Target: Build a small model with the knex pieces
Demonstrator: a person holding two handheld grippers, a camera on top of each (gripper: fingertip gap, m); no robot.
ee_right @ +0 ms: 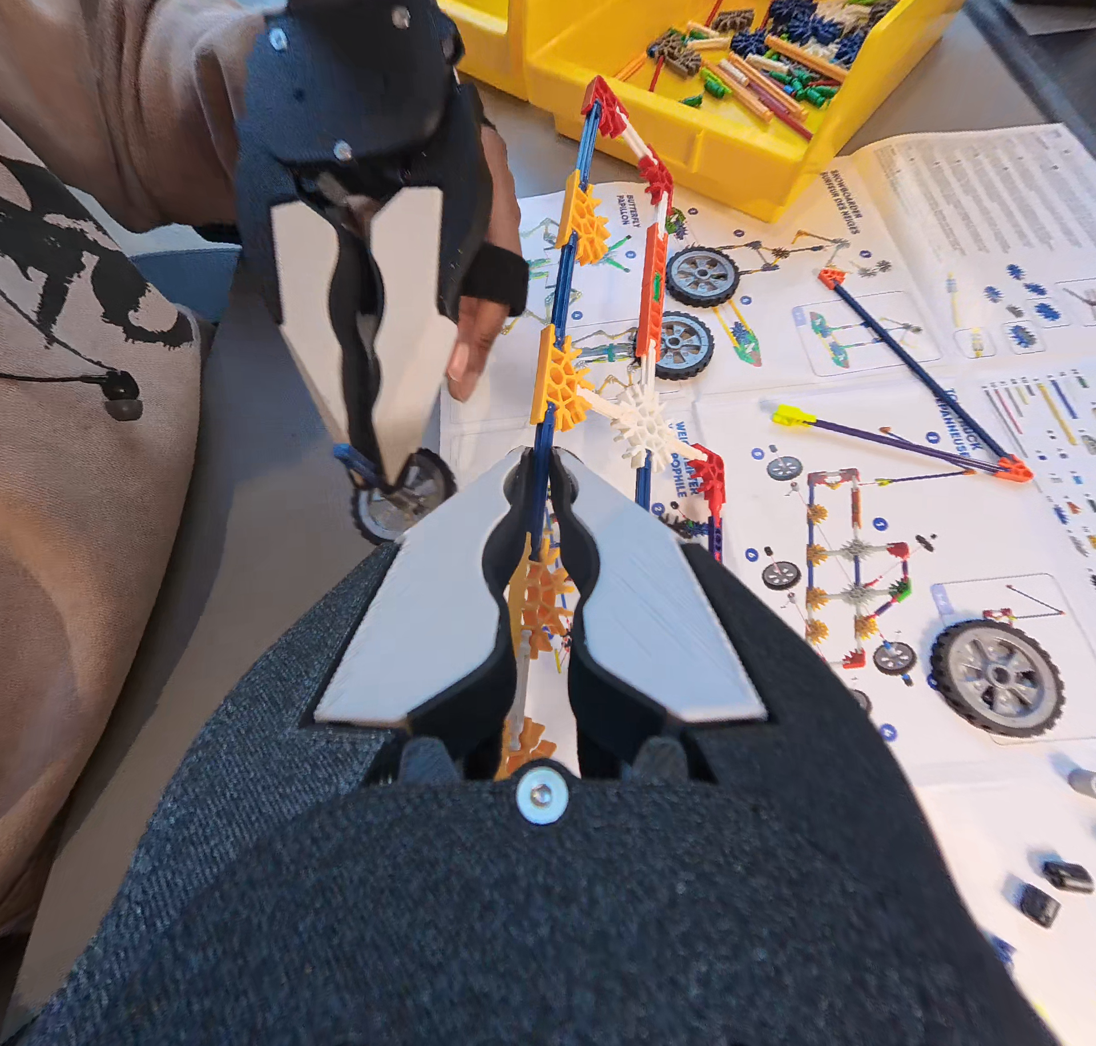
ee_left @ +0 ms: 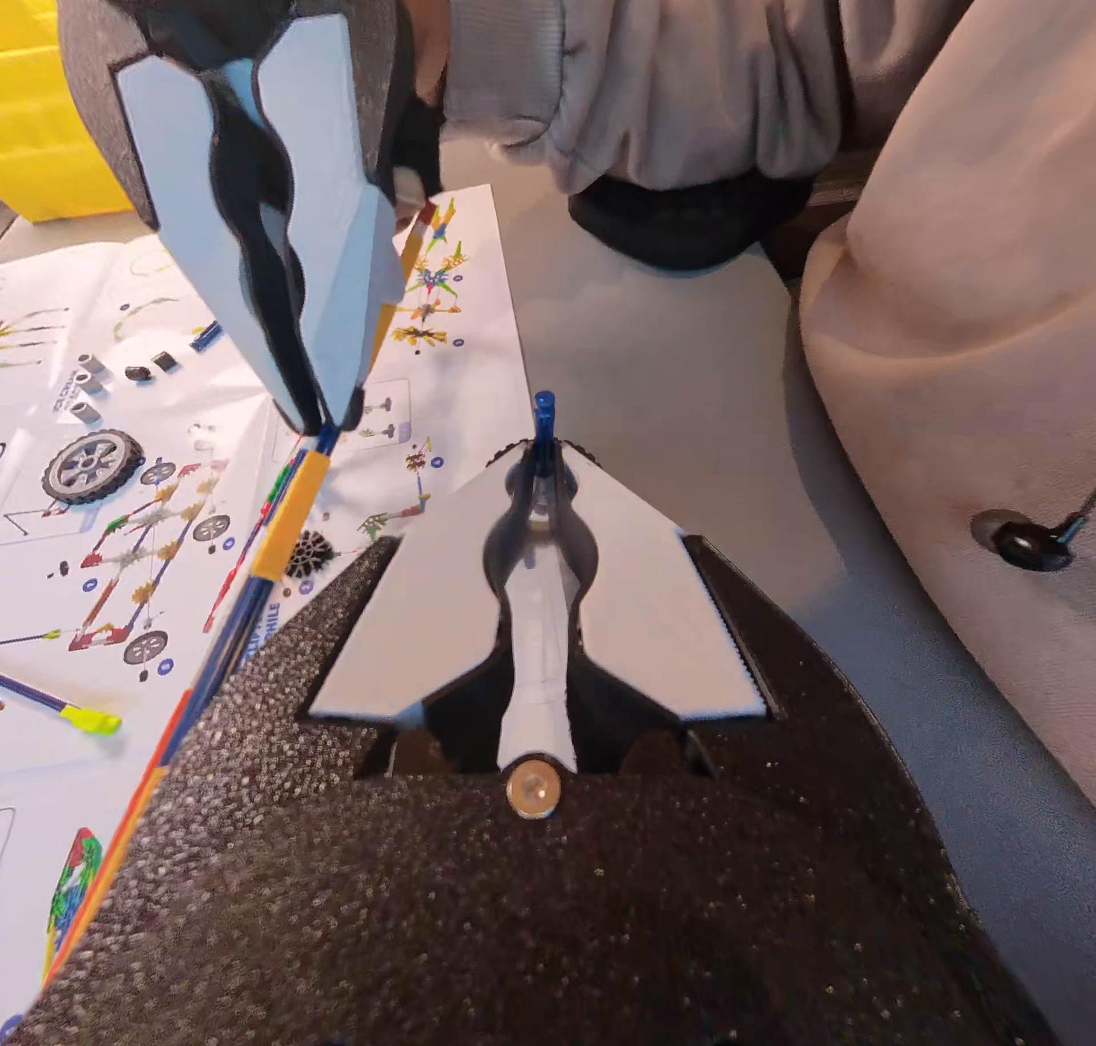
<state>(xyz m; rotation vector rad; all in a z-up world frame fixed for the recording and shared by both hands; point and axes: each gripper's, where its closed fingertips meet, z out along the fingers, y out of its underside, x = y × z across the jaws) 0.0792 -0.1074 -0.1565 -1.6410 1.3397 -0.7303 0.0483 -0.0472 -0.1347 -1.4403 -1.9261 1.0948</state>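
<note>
Grippers first: the right hand-held gripper is pressed together on a long blue rod that forms one side of a rod-and-connector frame, held up off the counter. That frame already has yellow connectors, a red corner piece at the far end and a white snowflake connector on it. I can't see a wheel mounted on it.

The left hand-held gripper is pinching a short blue rod, and from the right wrist view there's a small wheel right at its tips, apparently on that rod. It sits just beside the frame's near end, not touching it as far as I can tell.

Around them: an instruction sheet spread out underneath, a bigger loose wheel, a loose rod with a yellow-green end, a couple of small black bits, and a yellow bin full of parts behind. The two grippers are close together, so it's tight in there.
</note>
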